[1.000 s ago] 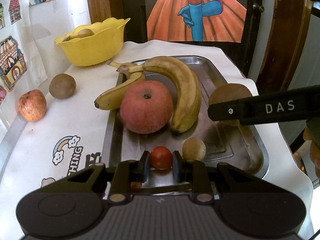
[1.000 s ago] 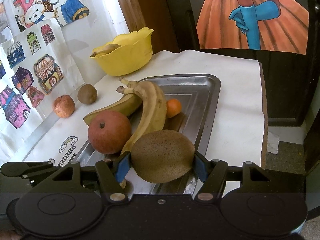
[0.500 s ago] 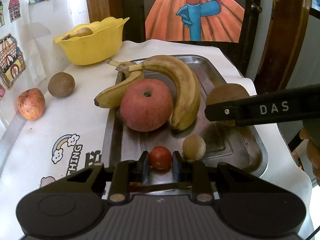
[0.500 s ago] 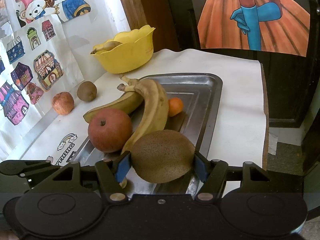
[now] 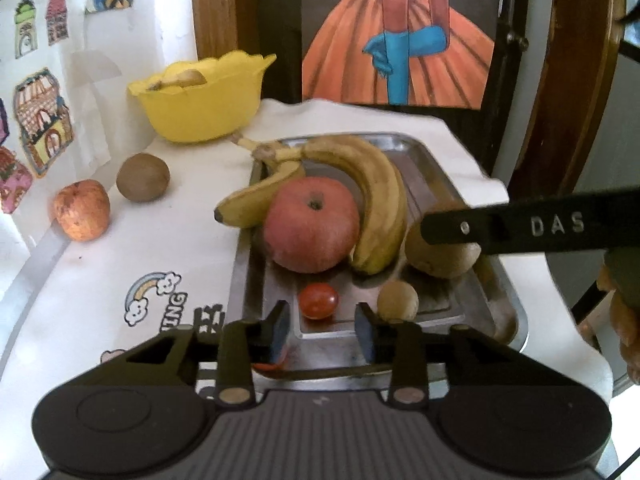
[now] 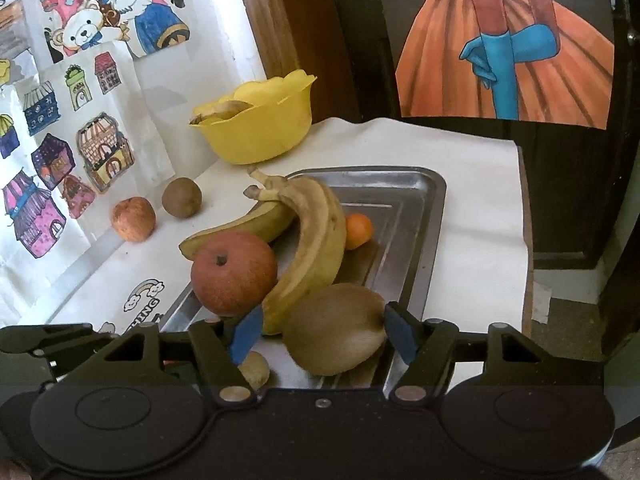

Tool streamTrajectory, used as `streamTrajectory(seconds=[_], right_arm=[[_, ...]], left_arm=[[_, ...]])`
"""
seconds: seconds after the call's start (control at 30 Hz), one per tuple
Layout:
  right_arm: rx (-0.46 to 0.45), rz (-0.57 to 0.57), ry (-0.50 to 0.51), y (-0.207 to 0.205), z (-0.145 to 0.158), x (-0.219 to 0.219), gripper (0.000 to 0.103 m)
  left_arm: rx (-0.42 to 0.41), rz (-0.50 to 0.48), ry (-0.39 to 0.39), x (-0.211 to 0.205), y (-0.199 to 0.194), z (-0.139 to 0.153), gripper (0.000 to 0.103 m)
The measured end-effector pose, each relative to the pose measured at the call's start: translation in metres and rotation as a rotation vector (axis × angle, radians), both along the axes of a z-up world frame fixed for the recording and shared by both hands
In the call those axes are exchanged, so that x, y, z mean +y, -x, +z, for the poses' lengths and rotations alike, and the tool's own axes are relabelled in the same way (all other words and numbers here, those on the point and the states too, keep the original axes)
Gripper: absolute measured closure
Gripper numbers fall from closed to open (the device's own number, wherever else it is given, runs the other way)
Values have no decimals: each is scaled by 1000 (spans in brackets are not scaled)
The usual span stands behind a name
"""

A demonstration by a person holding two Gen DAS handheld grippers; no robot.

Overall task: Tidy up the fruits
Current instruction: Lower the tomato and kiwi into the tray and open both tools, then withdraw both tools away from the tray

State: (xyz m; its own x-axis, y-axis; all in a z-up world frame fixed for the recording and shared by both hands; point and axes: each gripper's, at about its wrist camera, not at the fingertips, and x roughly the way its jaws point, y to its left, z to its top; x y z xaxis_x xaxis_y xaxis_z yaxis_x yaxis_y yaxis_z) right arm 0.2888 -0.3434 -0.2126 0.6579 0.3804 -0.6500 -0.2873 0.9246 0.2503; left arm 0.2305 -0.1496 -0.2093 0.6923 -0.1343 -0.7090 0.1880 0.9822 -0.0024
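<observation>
The left claw (image 5: 322, 326) is spread wide with nothing in it, the small tomato (image 5: 318, 300) lying loose on the steel tray (image 5: 424, 160) just ahead. The right claw (image 6: 320, 334) is parted too; the kiwi (image 6: 336, 334) sits on the tray between its pads (image 6: 245, 334), against the right one, beside the bananas (image 6: 316, 240) and apple (image 6: 234, 272).

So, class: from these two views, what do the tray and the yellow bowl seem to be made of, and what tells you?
Tray: probably stainless steel, shiny finish; grey, mirrors the fruit, pressed rolled rim.
Yellow bowl: likely moulded plastic, smooth and slightly glossy; uniform yellow, thin scalloped edge.
</observation>
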Motion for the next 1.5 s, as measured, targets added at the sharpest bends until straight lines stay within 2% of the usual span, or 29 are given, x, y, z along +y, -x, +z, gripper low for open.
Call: streamTrajectory(seconds=[0.07, 0.1, 0.13, 0.27, 0.47, 0.53, 0.77, 1.03, 1.5], right_arm=[[-11, -8, 8, 6, 3, -1, 27], [-18, -11, 15, 10, 5, -3, 24], [-26, -13, 20, 14, 6, -4, 21], [-38, -39, 36, 27, 10, -12, 18], [-35, -98, 31, 45, 15, -18, 8], [-24, -124, 38, 52, 15, -15, 1], [95, -195, 100, 77, 6, -4, 1], [241, -235, 96, 98, -2, 25, 1], [292, -141, 51, 92, -8, 85, 1]], left_arm=[[-27, 4, 2, 2, 4, 5, 42], [-39, 13, -2, 3, 5, 7, 30], [-43, 25, -1, 5, 6, 8, 23], [-50, 71, 8, 17, 11, 10, 22], [-65, 133, 6, 33, 17, 13, 10], [-64, 153, -2, 38, 19, 13, 4], [-10, 181, -48, 59, 27, 7, 1], [34, 196, -91, 86, 31, 5, 1], [34, 280, -118, 132, 26, 1, 1]])
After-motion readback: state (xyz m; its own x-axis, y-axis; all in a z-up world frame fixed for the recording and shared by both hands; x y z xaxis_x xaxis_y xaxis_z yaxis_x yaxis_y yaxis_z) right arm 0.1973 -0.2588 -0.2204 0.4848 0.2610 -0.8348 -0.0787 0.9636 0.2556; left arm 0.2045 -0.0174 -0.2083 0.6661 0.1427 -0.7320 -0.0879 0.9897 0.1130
